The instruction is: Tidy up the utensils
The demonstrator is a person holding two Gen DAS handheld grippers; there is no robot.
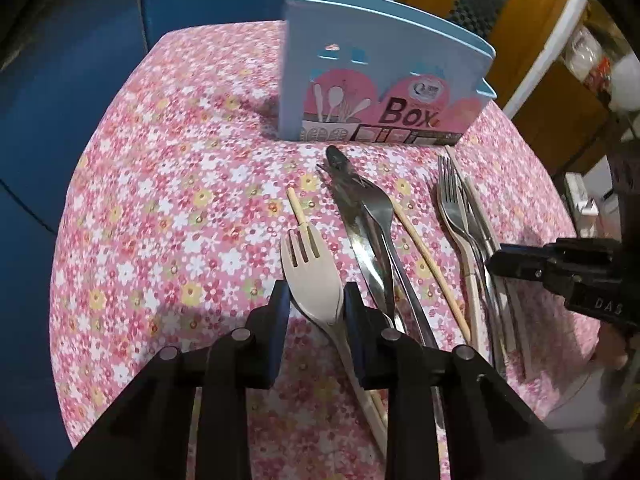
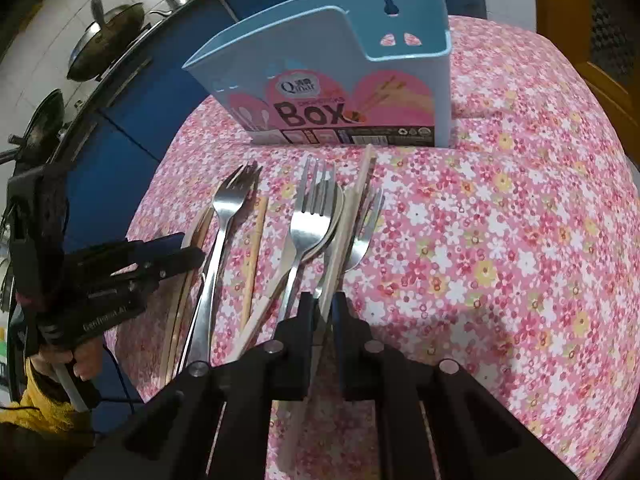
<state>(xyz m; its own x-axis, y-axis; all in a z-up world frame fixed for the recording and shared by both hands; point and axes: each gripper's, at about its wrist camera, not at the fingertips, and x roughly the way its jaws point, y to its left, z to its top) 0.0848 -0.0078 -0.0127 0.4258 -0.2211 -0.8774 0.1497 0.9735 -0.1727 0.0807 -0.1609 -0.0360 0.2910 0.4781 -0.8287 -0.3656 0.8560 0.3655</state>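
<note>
A light blue utensil box [image 1: 376,80] [image 2: 340,60] stands upright at the far side of the flowered tablecloth [image 1: 160,200]. Forks, spoons and chopsticks lie in front of it. My left gripper [image 1: 314,294] is shut on the head of a cream plastic fork [image 1: 310,276], which lies over a wooden chopstick [image 1: 298,208]. In the right wrist view, my right gripper [image 2: 324,300] is shut on a cream chopstick [image 2: 352,208], with a steel fork's handle [image 2: 294,280] close beside it. Steel forks [image 2: 230,204] [image 1: 450,200] lie between the two grippers.
Cooking pans [image 2: 104,40] sit on a dark counter beyond the table's left edge, above a blue cabinet front [image 1: 60,120]. A wooden door [image 1: 520,20] is at the back right. A hand [image 2: 84,360] with a yellow sleeve holds the left gripper [image 2: 192,252].
</note>
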